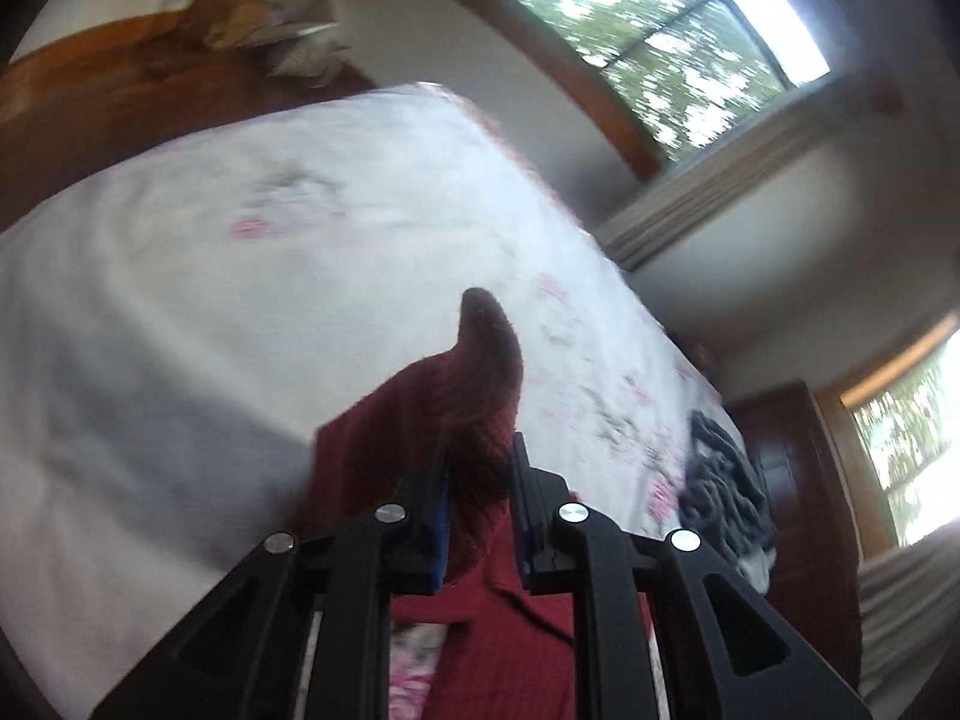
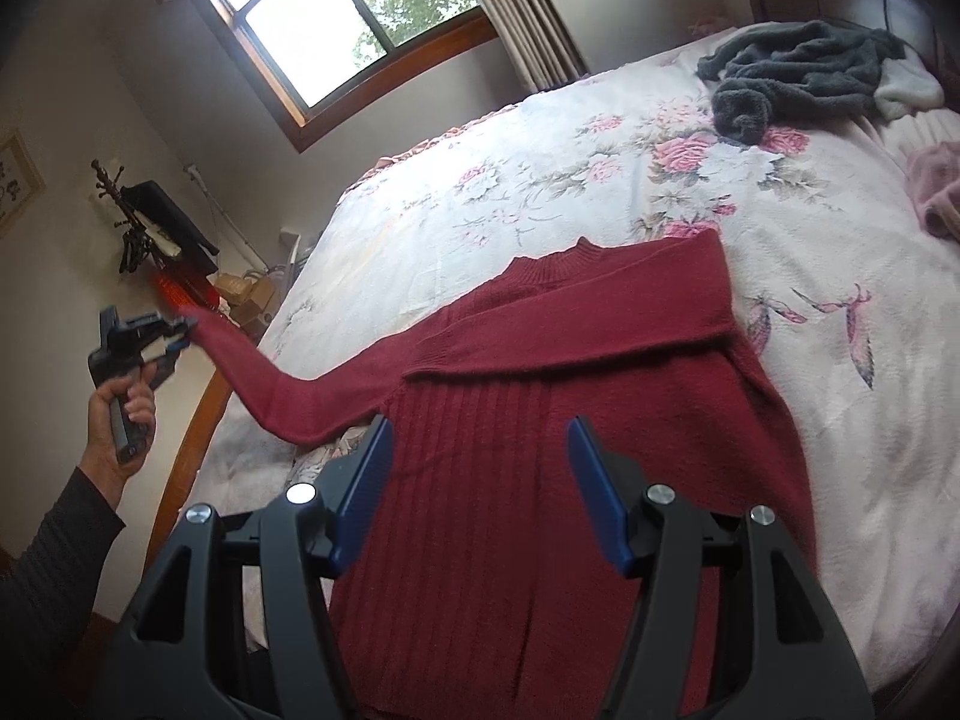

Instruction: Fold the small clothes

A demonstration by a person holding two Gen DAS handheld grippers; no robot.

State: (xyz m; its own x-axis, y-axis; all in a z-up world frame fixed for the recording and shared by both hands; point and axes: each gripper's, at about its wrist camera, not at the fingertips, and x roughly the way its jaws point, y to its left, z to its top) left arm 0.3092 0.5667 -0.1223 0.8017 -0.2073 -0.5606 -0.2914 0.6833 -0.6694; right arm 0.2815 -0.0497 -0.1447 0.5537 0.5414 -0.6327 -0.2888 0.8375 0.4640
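A dark red knitted sweater (image 2: pixel 540 396) lies flat on the floral bedspread (image 2: pixel 540 180), one sleeve folded across its chest. The other sleeve (image 2: pixel 270 378) stretches off the bed's left side into the air. My left gripper (image 2: pixel 180 330) is shut on that sleeve's cuff, held in a hand past the bed edge. In the left wrist view the cuff (image 1: pixel 480 372) sticks out between the closed fingers of the left gripper (image 1: pixel 479 456). My right gripper (image 2: pixel 480 462) hangs open just above the sweater's ribbed body with nothing between its blue pads (image 2: pixel 591 480).
A grey fluffy garment (image 2: pixel 798 72) and a white cloth (image 2: pixel 906 90) lie at the head of the bed, with a pink item (image 2: pixel 936 186) at the right edge. A coat rack (image 2: pixel 138 222) and boxes stand by the wall under the window (image 2: pixel 348 18).
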